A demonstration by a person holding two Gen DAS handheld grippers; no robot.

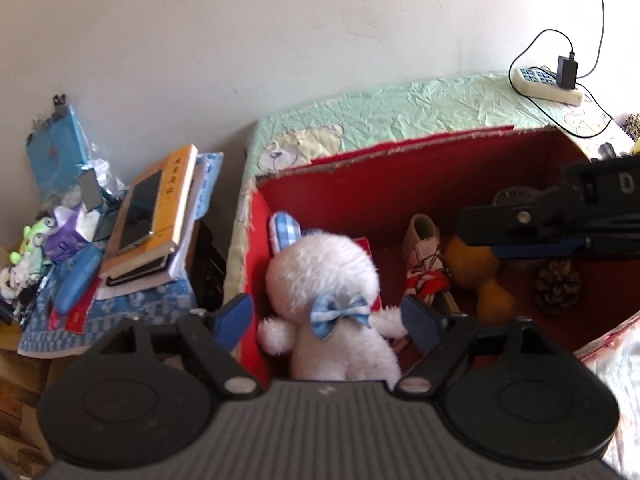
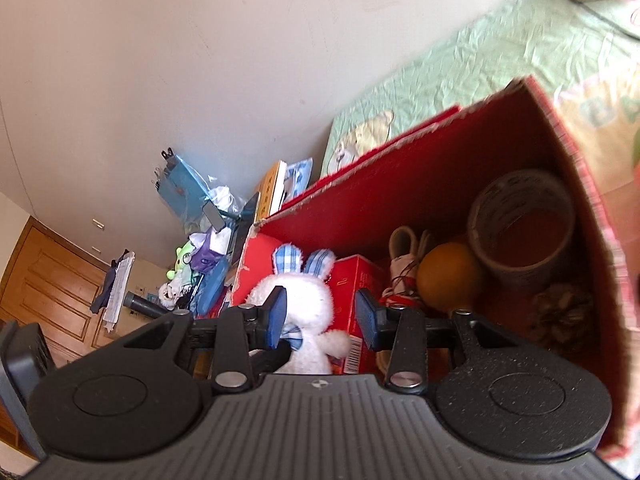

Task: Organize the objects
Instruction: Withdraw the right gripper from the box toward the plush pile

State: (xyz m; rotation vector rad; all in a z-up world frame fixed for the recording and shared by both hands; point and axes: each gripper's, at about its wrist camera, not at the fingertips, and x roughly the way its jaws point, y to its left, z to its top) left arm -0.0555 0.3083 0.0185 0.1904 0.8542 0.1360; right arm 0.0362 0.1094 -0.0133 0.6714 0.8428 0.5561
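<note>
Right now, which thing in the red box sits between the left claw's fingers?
The white plush bunny with the blue checked bow, unlike the pine cone and orange gourd farther right.

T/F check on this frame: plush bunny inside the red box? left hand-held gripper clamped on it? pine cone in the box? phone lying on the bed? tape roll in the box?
1. The plush bunny is inside the red box. True.
2. The left hand-held gripper is clamped on the bunny. False: its pads stand apart from it.
3. A pine cone lies in the box. True.
4. The phone lies on the bed. False: it rests on a stack of books beside the bed.
5. A tape roll sits in the box. True.
</note>
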